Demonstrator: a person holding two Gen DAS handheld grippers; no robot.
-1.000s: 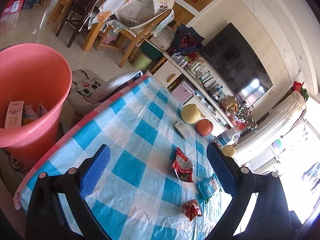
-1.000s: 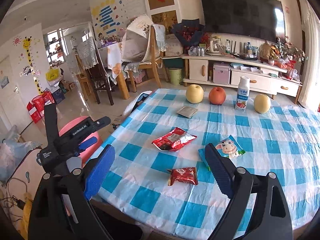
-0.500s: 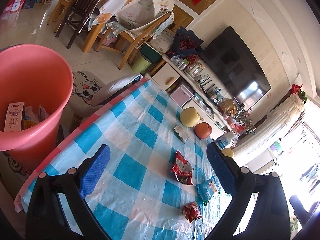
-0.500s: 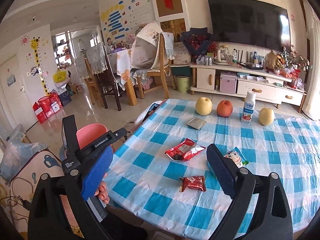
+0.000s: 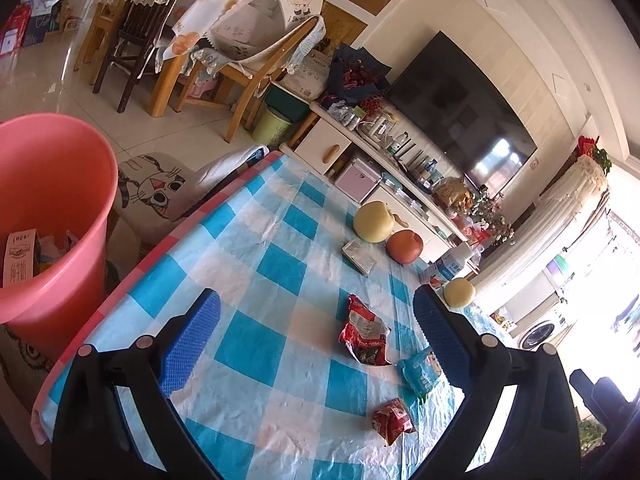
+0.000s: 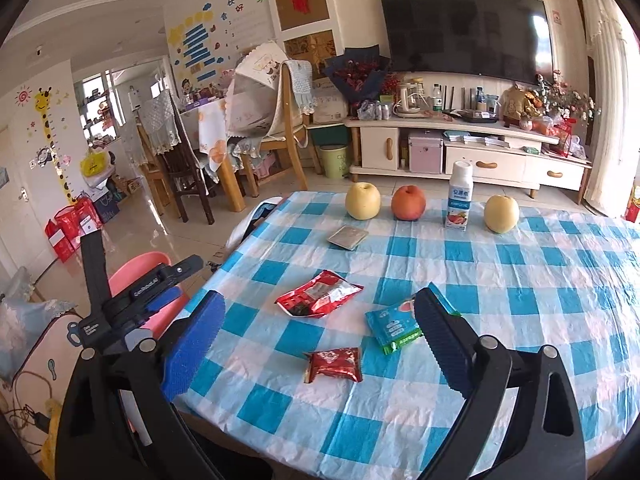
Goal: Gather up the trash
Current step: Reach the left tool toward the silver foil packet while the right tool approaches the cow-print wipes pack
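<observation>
**Both claws empty; four wrappers await collection**

Right claw (image 6: 318, 342) released, holding nothing, above the small red wrapper (image 6: 334, 364). Left claw (image 5: 316, 340) likewise spread wide. On the bench (image 6: 560, 280): two red wrappers, one blue packet (image 6: 394, 326), one flat grey sachet (image 6: 348, 237). Judged light, crinkly, slippery; pinch an edge. One pink bin (image 5: 52, 184) beside the bench.

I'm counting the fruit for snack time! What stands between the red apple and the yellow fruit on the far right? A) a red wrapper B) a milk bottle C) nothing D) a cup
B: a white milk bottle stands upright between the red apple and the right-hand yellow fruit.
</observation>
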